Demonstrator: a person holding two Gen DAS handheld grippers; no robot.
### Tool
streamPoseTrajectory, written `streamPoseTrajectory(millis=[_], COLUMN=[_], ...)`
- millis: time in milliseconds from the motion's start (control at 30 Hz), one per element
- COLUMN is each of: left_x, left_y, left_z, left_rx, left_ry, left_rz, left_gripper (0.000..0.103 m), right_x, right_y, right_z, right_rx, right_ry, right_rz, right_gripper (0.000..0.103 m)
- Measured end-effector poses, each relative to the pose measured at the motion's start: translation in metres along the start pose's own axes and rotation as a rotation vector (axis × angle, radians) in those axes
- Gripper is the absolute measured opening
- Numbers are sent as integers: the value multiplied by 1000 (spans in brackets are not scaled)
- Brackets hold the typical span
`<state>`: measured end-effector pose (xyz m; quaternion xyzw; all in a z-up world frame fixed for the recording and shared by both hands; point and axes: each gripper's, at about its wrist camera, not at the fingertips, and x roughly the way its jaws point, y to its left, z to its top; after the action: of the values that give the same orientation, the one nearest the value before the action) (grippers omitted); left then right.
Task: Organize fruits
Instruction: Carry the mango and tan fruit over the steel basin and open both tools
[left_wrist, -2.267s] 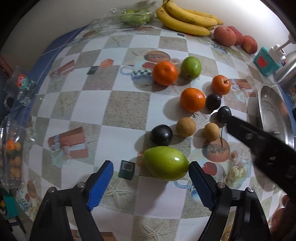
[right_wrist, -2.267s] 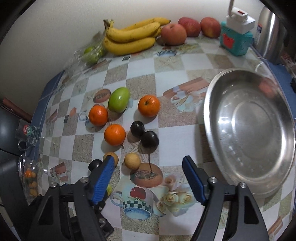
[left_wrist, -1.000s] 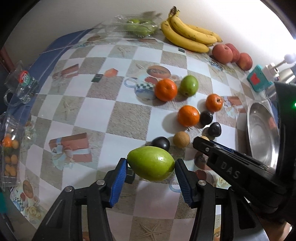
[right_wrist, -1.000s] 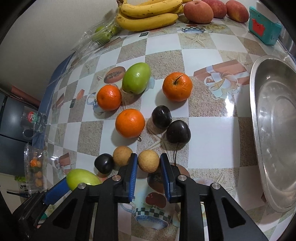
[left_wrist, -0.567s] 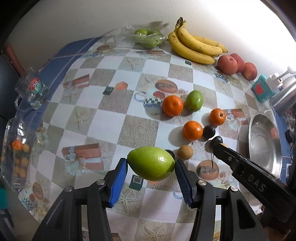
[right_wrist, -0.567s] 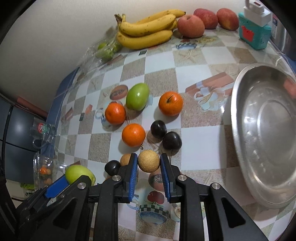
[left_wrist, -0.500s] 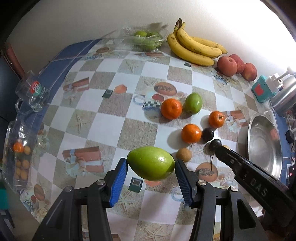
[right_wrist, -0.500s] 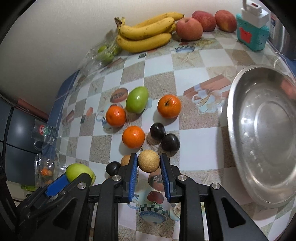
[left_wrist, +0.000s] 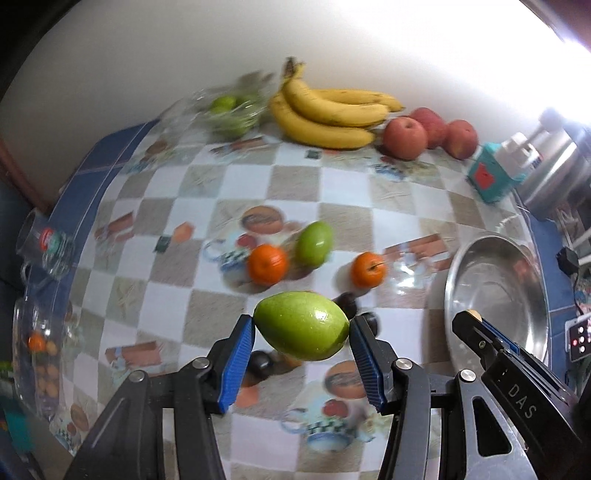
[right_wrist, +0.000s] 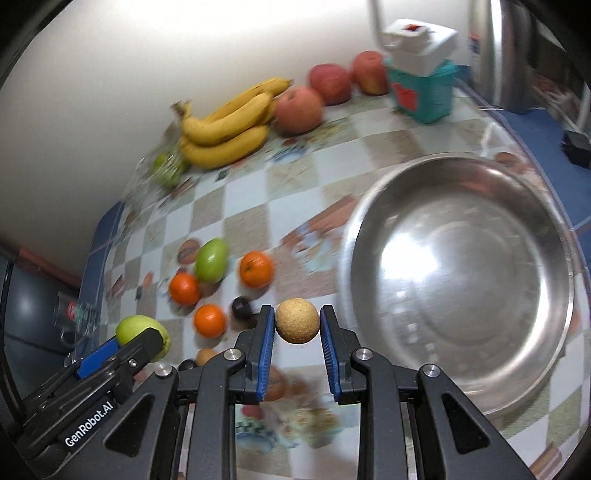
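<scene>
Carry step under way. Left gripper (left_wrist: 301, 334) clamped mango (left_wrist: 302, 325), held above desk (left_wrist: 207, 206). Right gripper (right_wrist: 297, 326) pinched small tan fruit (right_wrist: 297, 321), probably longan, near bowl (right_wrist: 458, 162). Next: lower over bowl, open fingers gently.

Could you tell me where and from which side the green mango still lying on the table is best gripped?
I'd grip the green mango across its narrow middle, coming from above. It lies lengthwise, tilted on the tablecloth, so closing across the short width fits the jaws. An orange sits close at its lower left, so angle the fingers to clear it.
</scene>
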<state>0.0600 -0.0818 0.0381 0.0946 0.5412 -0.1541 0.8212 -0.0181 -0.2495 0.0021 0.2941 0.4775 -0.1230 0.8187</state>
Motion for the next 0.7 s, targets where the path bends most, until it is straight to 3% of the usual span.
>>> streamPoseTrajectory(millis=[700], left_x=[17], left_y=[-135], left_z=[12], left_rx=[219], left_ry=[-46], left_rz=[-174], left_gripper=[56], right_x=[-34], right_y=[-139], right_z=[13], right_rx=[336], right_ry=[-99], right_rz=[-208], right_gripper=[26])
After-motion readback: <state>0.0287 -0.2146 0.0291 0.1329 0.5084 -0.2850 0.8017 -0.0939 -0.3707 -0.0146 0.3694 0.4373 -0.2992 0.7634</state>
